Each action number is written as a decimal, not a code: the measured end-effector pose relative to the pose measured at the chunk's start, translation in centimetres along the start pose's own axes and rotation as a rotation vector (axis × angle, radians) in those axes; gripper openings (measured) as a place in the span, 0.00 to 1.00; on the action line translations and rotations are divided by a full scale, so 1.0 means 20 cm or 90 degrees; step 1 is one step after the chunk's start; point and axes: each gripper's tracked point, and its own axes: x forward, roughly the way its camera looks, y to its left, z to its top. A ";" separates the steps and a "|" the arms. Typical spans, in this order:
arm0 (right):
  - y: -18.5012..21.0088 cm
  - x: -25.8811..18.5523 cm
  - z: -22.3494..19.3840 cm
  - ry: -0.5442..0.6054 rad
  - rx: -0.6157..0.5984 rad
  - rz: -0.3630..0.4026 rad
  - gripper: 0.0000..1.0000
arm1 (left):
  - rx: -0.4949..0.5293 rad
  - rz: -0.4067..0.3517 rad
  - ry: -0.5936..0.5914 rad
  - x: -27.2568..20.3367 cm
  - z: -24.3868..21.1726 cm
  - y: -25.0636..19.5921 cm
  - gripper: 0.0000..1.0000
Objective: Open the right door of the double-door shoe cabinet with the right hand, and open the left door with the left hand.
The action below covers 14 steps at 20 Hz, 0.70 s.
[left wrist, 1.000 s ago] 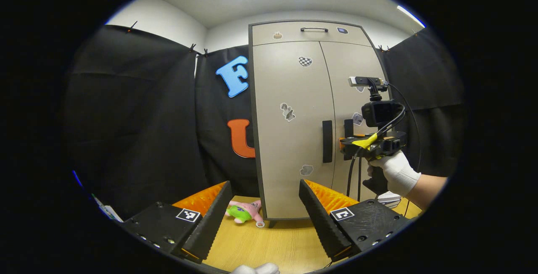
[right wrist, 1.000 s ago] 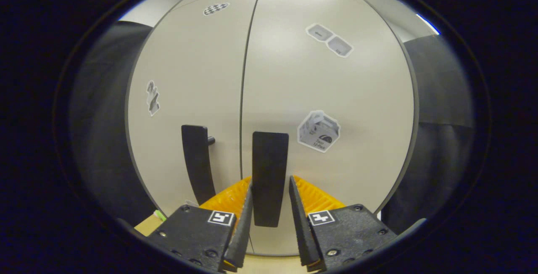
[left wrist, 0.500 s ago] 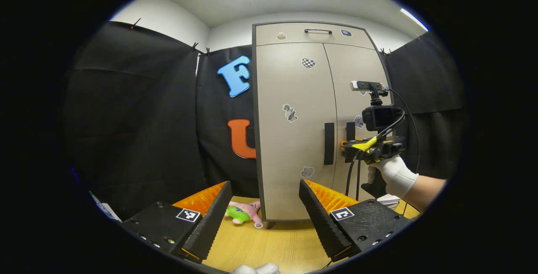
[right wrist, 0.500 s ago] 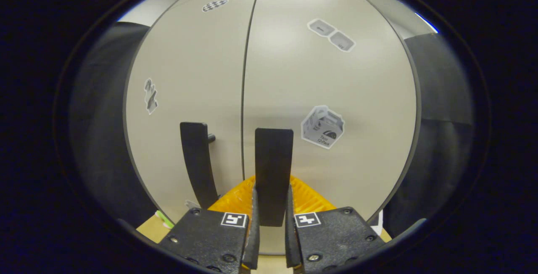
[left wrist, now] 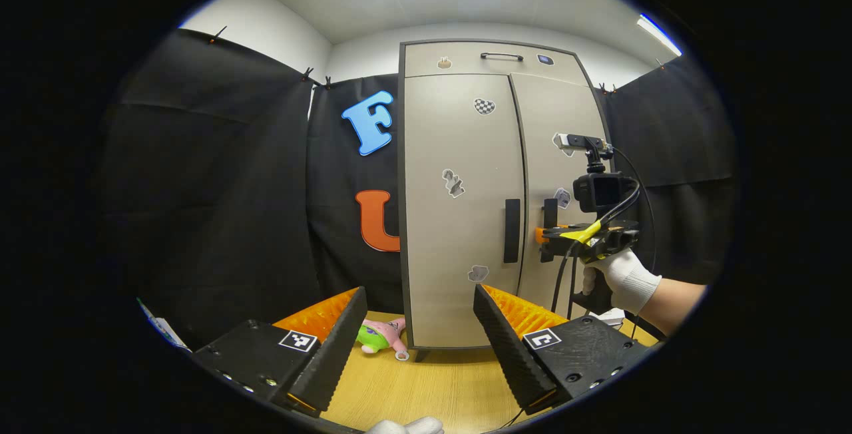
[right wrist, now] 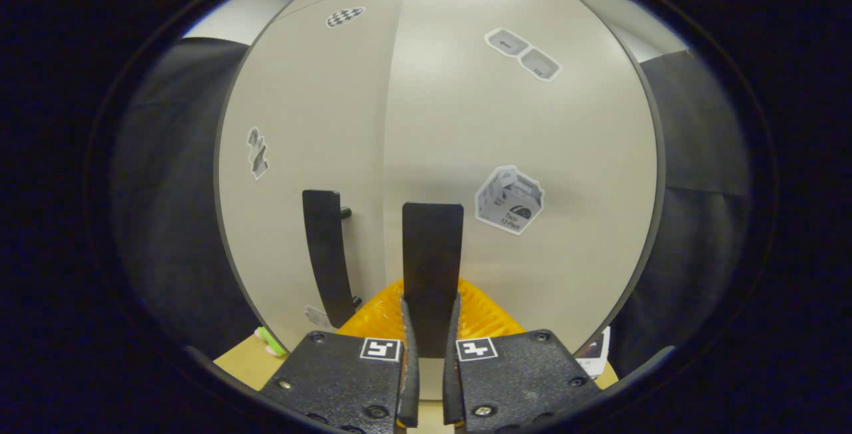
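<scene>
The right tongs (right wrist: pixel 426 361) pinch the right door's handle (right wrist: pixel 432 267). The left gripper view shows the left tongs (left wrist: pixel 414 334) spread, well short of the shoe cabinet (left wrist: pixel 466 154) on the surface (left wrist: pixel 413 387).

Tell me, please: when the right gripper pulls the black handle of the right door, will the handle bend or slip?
The handle looks like a stiff flat bar, so bending seems unlikely. The right gripper clamps its lower part between ridged pads, so slipping seems unlikely.

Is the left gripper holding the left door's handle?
No, the left gripper is open and well short of the left door's handle.
</scene>
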 end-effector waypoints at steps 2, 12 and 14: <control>-0.01 -0.04 -0.01 0.001 -0.004 0.006 0.17 | -0.004 -0.004 -0.004 -0.02 0.00 -0.01 0.96; -0.06 -0.22 -0.05 -0.001 0.011 0.028 0.17 | -0.007 -0.029 0.003 -0.06 -0.02 -0.06 0.96; -0.08 -0.26 -0.06 -0.004 0.013 0.033 0.17 | -0.015 -0.040 0.004 -0.05 -0.02 -0.07 0.96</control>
